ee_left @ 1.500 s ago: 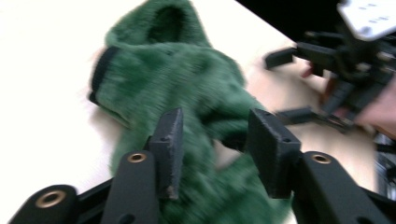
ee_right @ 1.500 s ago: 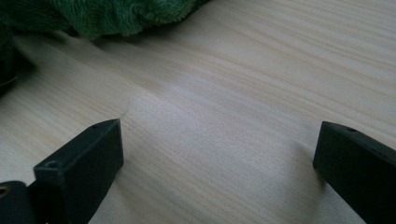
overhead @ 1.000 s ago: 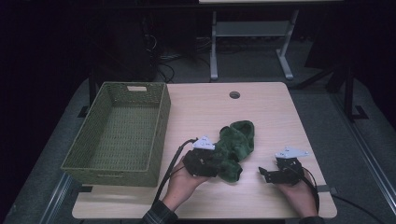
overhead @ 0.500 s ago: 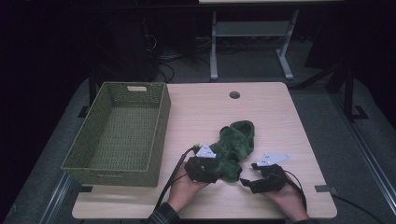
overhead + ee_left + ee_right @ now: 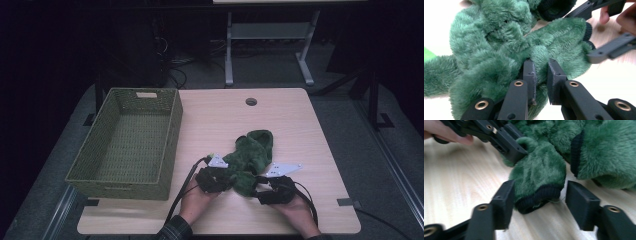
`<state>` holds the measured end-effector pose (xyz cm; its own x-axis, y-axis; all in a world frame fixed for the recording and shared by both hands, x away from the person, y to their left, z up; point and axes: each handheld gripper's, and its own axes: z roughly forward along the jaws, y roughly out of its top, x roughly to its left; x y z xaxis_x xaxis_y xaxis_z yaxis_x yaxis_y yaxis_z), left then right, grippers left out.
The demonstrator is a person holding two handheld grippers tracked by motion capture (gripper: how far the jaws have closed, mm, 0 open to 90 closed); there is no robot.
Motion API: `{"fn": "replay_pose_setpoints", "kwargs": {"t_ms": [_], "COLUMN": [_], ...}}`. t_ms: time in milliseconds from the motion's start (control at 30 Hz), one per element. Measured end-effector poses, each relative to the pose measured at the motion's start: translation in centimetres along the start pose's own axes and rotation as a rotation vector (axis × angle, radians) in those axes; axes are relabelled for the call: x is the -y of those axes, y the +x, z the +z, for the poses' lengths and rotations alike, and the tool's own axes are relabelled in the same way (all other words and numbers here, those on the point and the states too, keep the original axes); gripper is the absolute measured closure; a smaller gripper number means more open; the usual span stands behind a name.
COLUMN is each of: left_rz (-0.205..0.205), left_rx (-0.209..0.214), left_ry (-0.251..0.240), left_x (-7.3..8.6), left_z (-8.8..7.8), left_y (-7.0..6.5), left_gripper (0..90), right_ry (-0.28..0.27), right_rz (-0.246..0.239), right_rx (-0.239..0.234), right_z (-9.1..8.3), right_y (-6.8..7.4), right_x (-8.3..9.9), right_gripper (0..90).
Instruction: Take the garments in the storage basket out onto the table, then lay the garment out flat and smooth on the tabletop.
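While the fuzzy green garment [image 5: 250,157] sits bunched right of the wicker basket [image 5: 127,142], the left gripper [image 5: 540,75] has just clamped onto a fold, and the right gripper [image 5: 537,202], jaws closing, straddles a dark cuff [image 5: 539,197] without pinching yet, so a two-handed lift looks close.

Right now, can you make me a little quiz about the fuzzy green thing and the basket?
1. True or false: the green fleece garment lies inside the wicker basket.
2. Which gripper pinches the fleece: A left gripper, B right gripper, C neither?
3. What colour is the cuff between the right gripper's fingers?

Key: 1 false, it lies on the table. 2 A; the right gripper's fingers have been closing but stand apart around the cuff. 3 black.
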<state>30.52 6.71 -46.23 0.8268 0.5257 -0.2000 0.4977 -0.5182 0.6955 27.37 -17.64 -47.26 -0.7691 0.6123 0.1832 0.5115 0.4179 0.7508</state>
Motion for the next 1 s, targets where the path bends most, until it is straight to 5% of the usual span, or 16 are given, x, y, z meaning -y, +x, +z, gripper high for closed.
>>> {"fn": "replay_pose_setpoints", "kwargs": {"t_ms": [167,267,667,1000], "left_rz": [-0.011,-0.025,-0.005,-0.032], "left_rx": [0.018,0.043,0.022,0.001], "left_ry": [-0.024,-0.053,-0.113,-0.099], "left_x": [-0.2,-0.5,-1.2,-0.2], "left_z": [-0.4,-1.2,-4.8,-6.1], "left_y": [0.0,-0.1,0.1,1.2], "left_gripper": [79.7,79.8,80.8,81.3], "right_ry": [0.005,0.003,-0.025,-0.033], "right_rz": [-0.014,-0.043,-0.051,0.002], "right_rx": [0.001,0.04,0.088,0.145], "right_z": [0.1,-0.4,-3.0,-5.8], "right_y": [-0.1,0.1,-0.9,-3.0], "right_x": [-0.1,-0.2,0.4,1.5], "right_gripper": [68.0,76.0,78.2,78.0]}}
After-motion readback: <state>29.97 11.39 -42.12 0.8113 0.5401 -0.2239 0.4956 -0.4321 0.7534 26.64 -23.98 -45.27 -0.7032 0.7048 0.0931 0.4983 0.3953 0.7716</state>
